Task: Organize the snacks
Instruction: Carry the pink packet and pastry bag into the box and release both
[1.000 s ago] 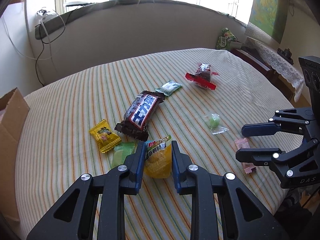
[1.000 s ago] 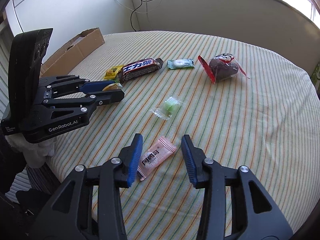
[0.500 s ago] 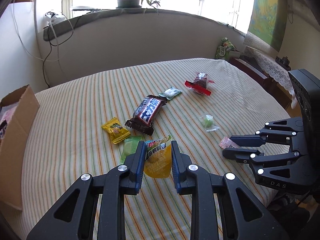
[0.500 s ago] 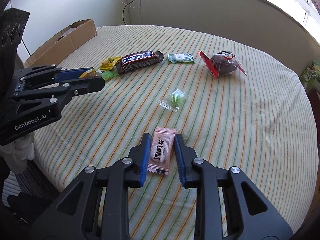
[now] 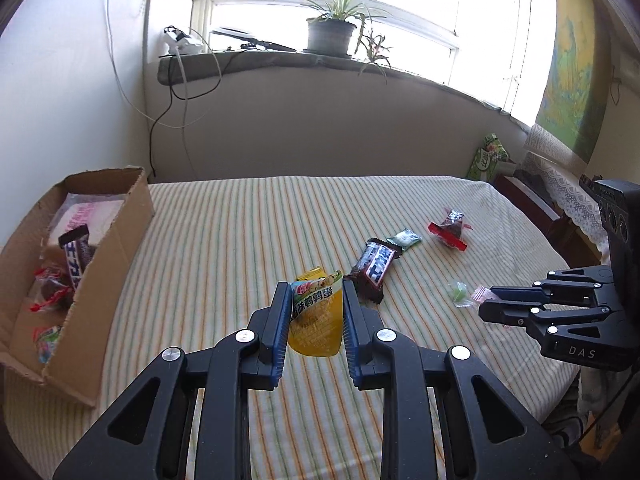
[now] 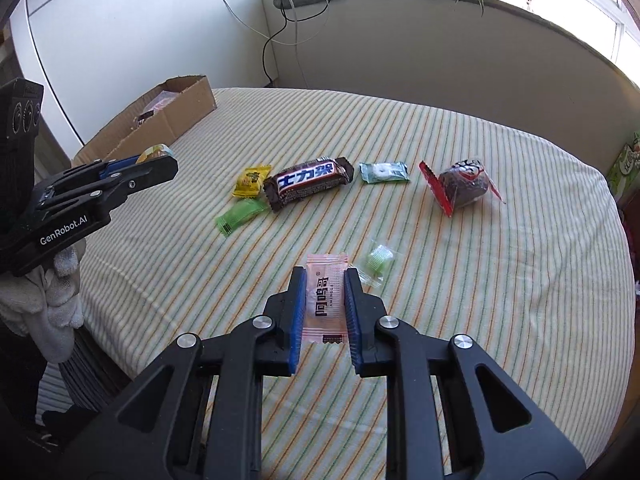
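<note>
- Covering the table, a striped cloth (image 5: 224, 240) is lying flat.
- A cardboard box (image 5: 116, 240) is showing wrapped snacks inside only in the left view.
- The left gripper (image 5: 316, 312) is pinching a glossy yellow packet (image 5: 318, 320).
- The right gripper (image 6: 324, 300) is clamping a flat pink sachet (image 6: 325, 296).

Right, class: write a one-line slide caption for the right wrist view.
Right gripper holds a pink sachet above the striped tablecloth, with more snacks and a cardboard box beyond.
</note>
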`<state>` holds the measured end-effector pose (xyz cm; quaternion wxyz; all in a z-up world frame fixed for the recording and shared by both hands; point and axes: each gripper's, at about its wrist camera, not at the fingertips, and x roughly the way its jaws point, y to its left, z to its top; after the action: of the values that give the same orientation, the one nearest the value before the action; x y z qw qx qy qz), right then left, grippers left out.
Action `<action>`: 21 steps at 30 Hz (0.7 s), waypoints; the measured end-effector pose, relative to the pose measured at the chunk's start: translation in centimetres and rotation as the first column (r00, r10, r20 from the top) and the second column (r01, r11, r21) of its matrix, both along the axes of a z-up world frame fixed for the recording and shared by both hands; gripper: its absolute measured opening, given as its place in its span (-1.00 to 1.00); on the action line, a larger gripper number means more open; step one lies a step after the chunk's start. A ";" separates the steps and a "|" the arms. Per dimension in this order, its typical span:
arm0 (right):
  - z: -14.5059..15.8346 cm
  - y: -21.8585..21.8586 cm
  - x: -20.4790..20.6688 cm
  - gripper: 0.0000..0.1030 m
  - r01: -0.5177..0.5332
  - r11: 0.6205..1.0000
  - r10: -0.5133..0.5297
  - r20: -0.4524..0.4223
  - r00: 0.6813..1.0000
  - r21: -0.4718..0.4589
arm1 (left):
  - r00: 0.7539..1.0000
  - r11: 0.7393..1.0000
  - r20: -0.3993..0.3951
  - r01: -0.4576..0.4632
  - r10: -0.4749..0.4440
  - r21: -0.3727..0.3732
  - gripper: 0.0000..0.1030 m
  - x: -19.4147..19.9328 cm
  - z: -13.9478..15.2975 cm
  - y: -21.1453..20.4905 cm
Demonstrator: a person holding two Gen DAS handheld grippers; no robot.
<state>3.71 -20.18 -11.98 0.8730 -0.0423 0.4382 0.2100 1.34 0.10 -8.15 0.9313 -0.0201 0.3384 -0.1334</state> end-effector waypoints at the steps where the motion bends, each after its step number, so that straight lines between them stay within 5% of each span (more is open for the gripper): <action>1: 0.5 0.3 0.3 -0.63 -0.011 1.000 0.011 0.005 1.000 0.010 | 1.000 1.000 0.008 -0.018 0.018 0.002 -0.56 -0.1 0.3 0.7; 11: 4.2 7.2 2.8 -0.63 -0.135 0.991 0.135 0.094 0.986 0.004 | 0.981 0.982 0.051 -0.190 0.189 0.005 -0.56 -0.7 1.3 8.1; 21: 5.4 16.5 4.0 -0.63 -0.295 0.955 0.290 0.118 0.950 0.019 | 0.932 0.935 0.089 -0.354 0.351 0.029 -0.56 -2.1 1.5 14.7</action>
<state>7.75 -3.69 -6.57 0.8565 -0.1029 0.3726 0.3421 -0.77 14.85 -6.69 0.9535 -0.0540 0.2933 0.0427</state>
